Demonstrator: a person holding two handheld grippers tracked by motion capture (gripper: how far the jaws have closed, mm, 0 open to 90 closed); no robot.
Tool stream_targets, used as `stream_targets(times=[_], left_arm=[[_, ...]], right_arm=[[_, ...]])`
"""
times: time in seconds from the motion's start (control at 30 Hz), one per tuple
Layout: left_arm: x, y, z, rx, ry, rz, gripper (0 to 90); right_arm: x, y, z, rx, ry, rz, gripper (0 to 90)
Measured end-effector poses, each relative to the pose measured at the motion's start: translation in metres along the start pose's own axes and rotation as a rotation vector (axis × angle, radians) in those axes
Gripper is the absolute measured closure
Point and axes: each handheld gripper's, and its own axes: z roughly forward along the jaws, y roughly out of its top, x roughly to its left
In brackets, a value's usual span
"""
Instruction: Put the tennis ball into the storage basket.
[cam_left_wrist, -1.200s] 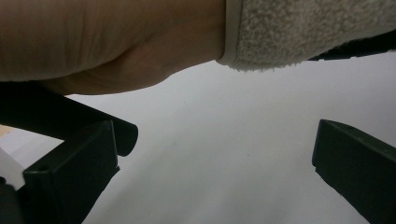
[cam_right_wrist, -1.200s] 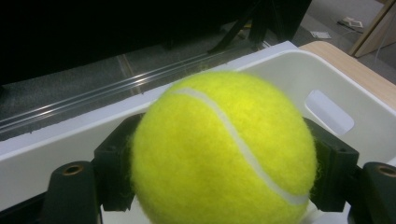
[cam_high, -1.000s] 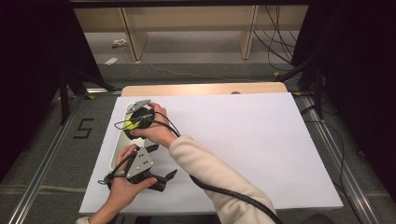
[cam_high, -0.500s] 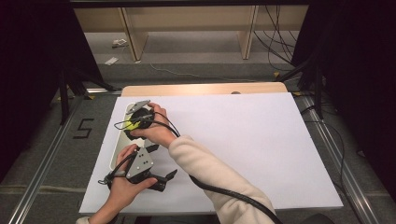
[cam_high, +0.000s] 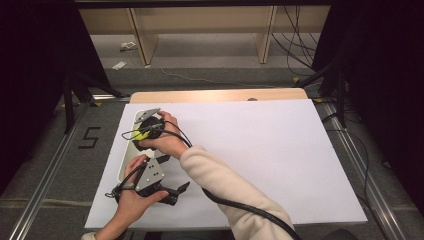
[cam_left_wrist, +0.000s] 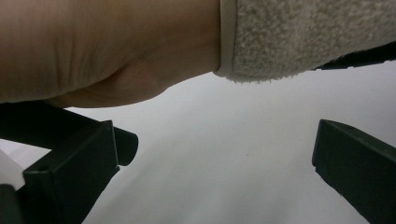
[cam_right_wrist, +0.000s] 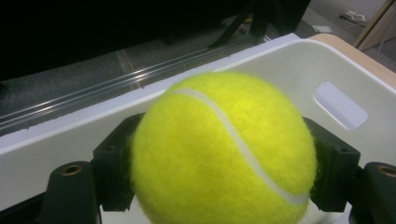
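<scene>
R gripper has its jaws clamped on the tennis ball over the white bin at tabletop's 9 o'clock edge, so pickup looks done w/ drop left; L gripper jaws spread, empty.

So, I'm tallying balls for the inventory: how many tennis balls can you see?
1. The tennis ball sits clamped in the right hand-held gripper, over the white bin. Others could lie hidden inside the bin.
</scene>
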Motion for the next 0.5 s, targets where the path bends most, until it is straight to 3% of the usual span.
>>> stream_targets(times=[0.5], left_arm=[[-0.0002, 0.0001, 0.0001, -0.001, -0.001, -0.002, 0.0]], right_arm=[[0.0014, -0.0005, 0.0017, 0.005, 0.002, 0.003, 26.0]])
